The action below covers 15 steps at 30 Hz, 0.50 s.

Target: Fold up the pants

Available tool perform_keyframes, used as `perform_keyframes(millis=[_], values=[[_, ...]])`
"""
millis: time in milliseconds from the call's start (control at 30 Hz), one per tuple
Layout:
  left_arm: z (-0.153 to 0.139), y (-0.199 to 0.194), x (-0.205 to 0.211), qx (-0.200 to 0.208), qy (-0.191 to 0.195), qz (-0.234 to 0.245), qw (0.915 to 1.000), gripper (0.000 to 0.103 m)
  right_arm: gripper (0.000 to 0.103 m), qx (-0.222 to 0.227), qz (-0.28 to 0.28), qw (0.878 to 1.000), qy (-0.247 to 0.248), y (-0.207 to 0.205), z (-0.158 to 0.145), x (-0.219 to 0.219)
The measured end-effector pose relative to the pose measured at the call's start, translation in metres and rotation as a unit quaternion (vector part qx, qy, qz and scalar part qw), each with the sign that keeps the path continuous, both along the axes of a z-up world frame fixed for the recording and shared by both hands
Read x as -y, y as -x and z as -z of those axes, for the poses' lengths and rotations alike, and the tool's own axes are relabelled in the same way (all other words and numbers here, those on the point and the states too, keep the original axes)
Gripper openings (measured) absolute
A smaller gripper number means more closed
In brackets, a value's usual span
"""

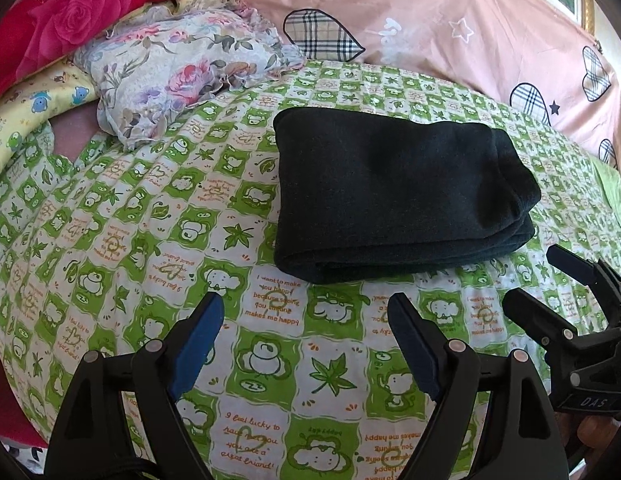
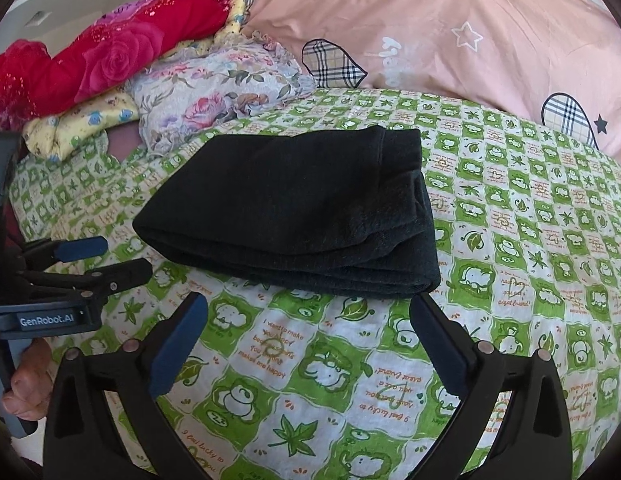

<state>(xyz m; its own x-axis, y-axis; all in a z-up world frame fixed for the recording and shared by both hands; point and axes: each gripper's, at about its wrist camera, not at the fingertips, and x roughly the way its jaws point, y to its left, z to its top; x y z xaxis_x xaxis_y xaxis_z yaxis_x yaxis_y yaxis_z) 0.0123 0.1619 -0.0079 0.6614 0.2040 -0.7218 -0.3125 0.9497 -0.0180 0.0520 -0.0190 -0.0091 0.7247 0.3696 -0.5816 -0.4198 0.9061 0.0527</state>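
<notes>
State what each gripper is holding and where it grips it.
Nothing is held. The left gripper and right gripper both stand open over the sheet, short of the folded black pants.

Dark pants [image 1: 394, 188], folded into a thick flat rectangle on the green-checked bedsheet [image 1: 150, 216].

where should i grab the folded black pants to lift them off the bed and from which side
Judging by the pose, take the black pants at the thick rounded fold along the near edge, coming in low from the front where both tongs already face it. The layers stack there, so one bite catches them all; the right side shows loose open edges. Both tongs, left and right, stand open and empty.
</notes>
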Motion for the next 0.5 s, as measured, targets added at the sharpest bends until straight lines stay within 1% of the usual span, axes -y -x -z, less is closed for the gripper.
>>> perform_keyframes(millis=[167,300,500], values=[[0.002,0.001,-0.002,0.009,0.008,0.001,0.9999,0.085,0.101,0.000,0.002,1.000,0.005,-0.001,0.005,-0.002],[0.005,-0.001,0.000,0.008,-0.004,0.001,1.0000,0.085,0.101,-0.001,0.006,1.000,-0.001,-0.002,0.007,0.000],[0.008,-0.003,0.000,0.010,-0.010,0.002,0.9999,0.085,0.102,-0.008,0.011,1.000,-0.009,-0.005,0.011,0.003]])
